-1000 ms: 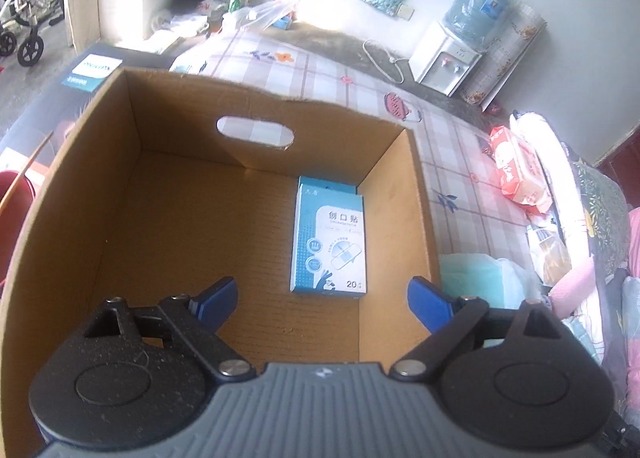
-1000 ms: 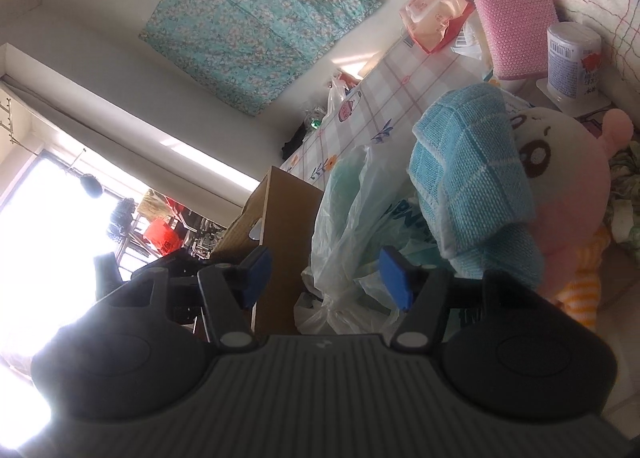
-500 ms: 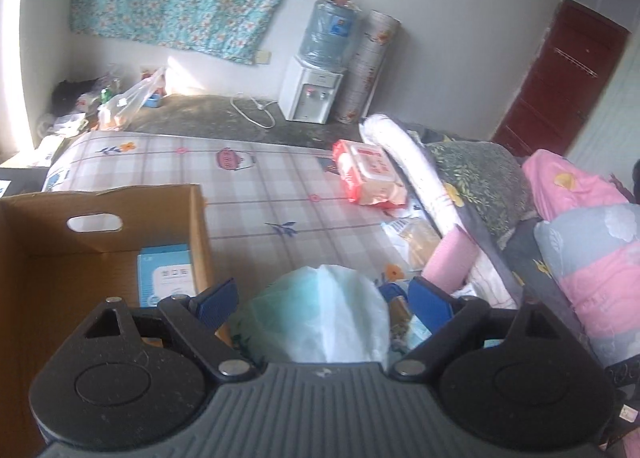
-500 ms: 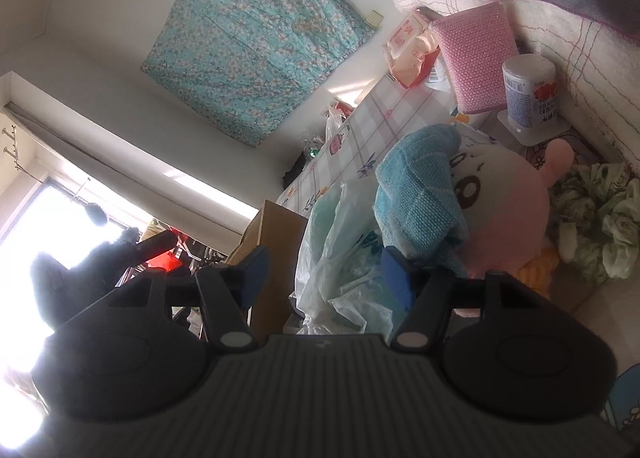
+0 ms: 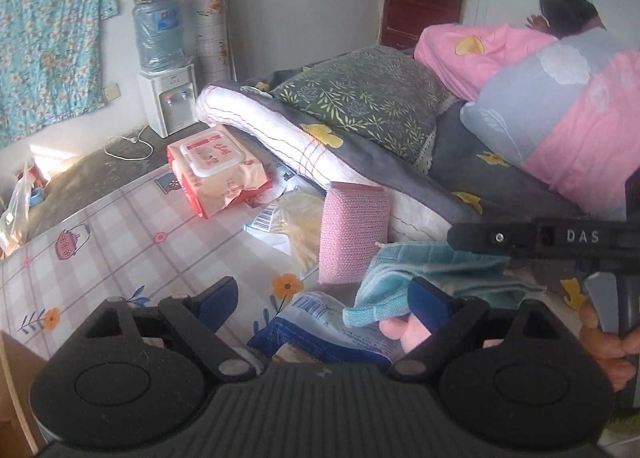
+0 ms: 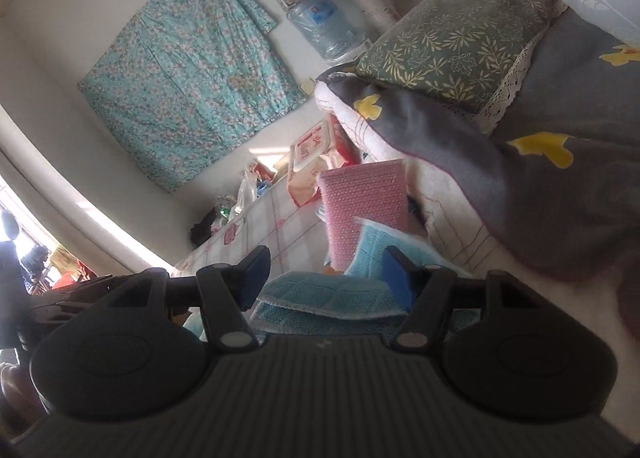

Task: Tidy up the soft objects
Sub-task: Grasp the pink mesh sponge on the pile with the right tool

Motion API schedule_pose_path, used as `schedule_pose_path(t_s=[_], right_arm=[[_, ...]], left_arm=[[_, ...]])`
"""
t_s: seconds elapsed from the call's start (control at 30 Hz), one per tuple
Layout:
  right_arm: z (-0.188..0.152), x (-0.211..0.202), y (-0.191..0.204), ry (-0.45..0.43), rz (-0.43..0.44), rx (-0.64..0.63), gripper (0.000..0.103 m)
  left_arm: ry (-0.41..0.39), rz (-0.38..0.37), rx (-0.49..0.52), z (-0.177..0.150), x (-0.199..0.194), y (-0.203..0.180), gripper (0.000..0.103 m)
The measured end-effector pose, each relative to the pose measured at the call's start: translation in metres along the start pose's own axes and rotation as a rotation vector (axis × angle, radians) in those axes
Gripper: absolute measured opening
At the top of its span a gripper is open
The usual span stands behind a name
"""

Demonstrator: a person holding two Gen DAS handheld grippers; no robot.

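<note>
I read only "DAS" in white capitals on the black bar (image 5: 560,237) at the right of my left view. The wet-wipes pack (image 5: 216,170), the water bottle's label (image 5: 166,20) and the barcode sticker (image 5: 266,215) carry print too small to read.

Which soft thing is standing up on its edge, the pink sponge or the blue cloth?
The pink sponge. It stands upright, leaning against the bedding, while the blue cloth lies folded and flat beside it.
</note>
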State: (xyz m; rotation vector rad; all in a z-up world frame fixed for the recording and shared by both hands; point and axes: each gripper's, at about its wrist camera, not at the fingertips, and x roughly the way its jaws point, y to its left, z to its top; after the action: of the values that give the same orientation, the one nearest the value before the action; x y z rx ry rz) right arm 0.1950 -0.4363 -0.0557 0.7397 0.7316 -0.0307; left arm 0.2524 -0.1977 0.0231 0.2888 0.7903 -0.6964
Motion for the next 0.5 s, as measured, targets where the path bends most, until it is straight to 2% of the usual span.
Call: schedule_pose_path(t_s=[0.1, 0.17, 0.2, 0.27, 0.33, 0.5], right_arm=[[0.02, 0.033, -0.013, 0.019, -0.037, -0.038, 0.059], [0.031, 0.053, -0.02, 0.045, -0.049, -0.035, 0.057], [0.036, 0.057, -0.025, 0.055, -0.03, -0.011, 0.056], [0.046, 0.062, -0.038, 0.077, 0.096, 0.086, 0.056], [0.053, 0.063, -0.045, 0.079, 0.15, 0.144, 0.056], [0.066, 0.082, -0.058, 0.111, 0.065, 0.153, 0.056]], left_arm=[[0.041, -0.004, 0.077, 0.009, 0.034, -0.005, 0.087], [0.066, -0.008, 0.117, 0.017, 0.056, -0.006, 0.077], [0.077, -0.013, 0.126, 0.021, 0.066, -0.006, 0.074], [0.092, -0.035, 0.114, 0.027, 0.081, -0.002, 0.066], [0.11, -0.068, 0.081, 0.033, 0.094, 0.002, 0.063], [0.138, -0.116, 0.045, 0.039, 0.113, 0.007, 0.052]])
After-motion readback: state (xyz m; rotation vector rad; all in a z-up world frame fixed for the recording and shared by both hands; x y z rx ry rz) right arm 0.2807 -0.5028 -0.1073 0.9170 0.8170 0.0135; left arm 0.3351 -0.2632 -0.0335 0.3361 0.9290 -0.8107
